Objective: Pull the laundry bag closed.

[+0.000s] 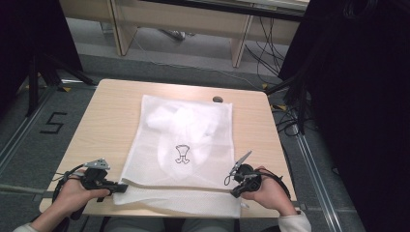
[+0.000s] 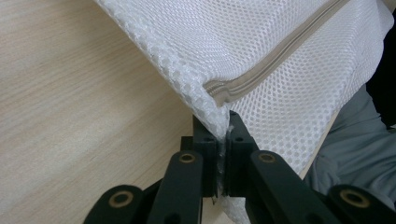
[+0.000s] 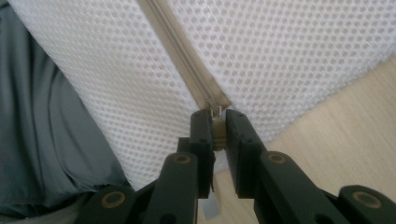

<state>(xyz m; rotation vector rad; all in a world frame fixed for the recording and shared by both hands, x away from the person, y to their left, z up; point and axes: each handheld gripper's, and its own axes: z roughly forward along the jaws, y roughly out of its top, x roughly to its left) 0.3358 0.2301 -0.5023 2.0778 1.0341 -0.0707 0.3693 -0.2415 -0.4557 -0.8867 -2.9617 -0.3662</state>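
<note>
Because the mesh bag (image 1: 181, 145) is soft and light, your left gripper (image 2: 223, 122) clamps its 7 o'clock corner while the right gripper (image 3: 217, 119) pinches the zipper pull (image 3: 217, 111) at 5 o'clock.

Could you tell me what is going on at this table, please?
A person is working on a white mesh laundry bag lying flat on the wooden table, with a tool in each hand. The left tool is clamped on the bag's corner by one end of the zipper. The right tool is shut on the zipper pull at the other end. White laundry shows inside.
</note>
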